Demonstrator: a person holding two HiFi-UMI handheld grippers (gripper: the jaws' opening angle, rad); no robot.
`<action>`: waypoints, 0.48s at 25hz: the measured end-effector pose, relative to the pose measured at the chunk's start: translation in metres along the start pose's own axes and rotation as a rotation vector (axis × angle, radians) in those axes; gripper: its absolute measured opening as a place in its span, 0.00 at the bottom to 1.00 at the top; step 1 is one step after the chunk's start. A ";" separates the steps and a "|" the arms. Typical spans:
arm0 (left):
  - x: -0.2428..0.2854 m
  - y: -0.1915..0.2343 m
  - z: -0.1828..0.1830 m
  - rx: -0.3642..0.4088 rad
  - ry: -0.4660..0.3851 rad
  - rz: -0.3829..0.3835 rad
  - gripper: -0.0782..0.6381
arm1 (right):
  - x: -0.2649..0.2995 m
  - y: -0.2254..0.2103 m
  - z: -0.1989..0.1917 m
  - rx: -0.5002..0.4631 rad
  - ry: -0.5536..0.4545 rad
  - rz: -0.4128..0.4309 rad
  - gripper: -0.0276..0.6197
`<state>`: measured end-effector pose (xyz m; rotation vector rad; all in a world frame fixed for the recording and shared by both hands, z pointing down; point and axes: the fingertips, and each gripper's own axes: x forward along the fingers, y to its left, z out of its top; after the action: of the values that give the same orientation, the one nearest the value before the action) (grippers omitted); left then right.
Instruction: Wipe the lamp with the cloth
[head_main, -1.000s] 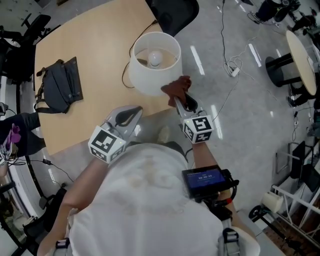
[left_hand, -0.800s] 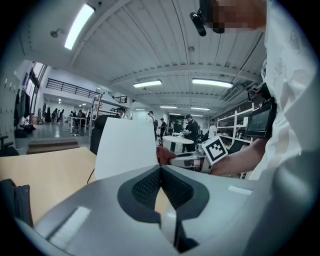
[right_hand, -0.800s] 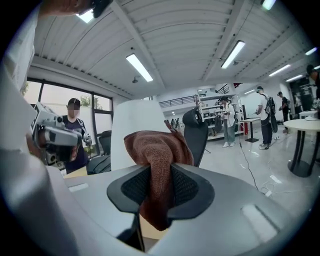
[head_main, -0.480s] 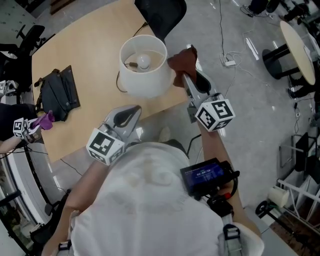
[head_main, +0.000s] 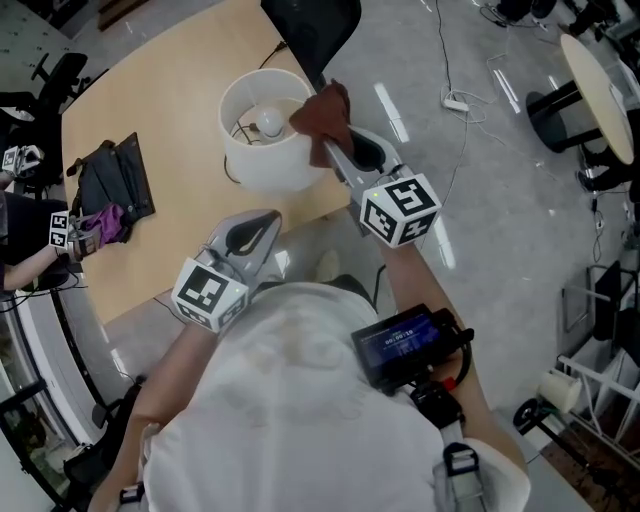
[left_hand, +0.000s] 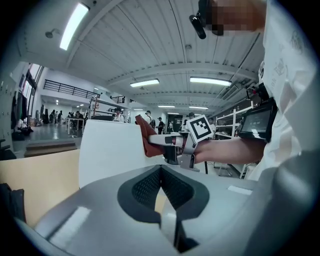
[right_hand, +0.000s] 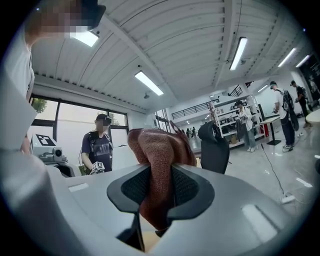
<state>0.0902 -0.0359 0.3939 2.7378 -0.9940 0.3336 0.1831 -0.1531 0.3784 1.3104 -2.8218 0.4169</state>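
Where lamp (head_main: 262, 152) stands — tan table (head_main: 160, 90), grey floor (head_main: 490, 200).

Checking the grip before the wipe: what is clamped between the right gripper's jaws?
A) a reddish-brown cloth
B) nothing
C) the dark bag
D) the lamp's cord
A: the right gripper has its jaws pressed on the reddish-brown cloth, which bunches above them, up by the rim of the lamp.
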 end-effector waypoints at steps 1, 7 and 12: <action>0.002 -0.001 0.000 0.000 0.002 0.002 0.11 | 0.000 -0.002 -0.007 0.009 0.017 0.000 0.23; 0.016 -0.007 0.000 -0.017 0.014 0.008 0.11 | -0.005 -0.019 -0.057 0.051 0.139 -0.010 0.23; 0.030 -0.013 0.000 -0.020 0.019 0.019 0.11 | -0.016 -0.043 -0.102 0.060 0.267 -0.044 0.23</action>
<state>0.1210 -0.0444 0.4007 2.7036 -1.0129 0.3508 0.2147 -0.1427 0.4848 1.2204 -2.5754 0.6289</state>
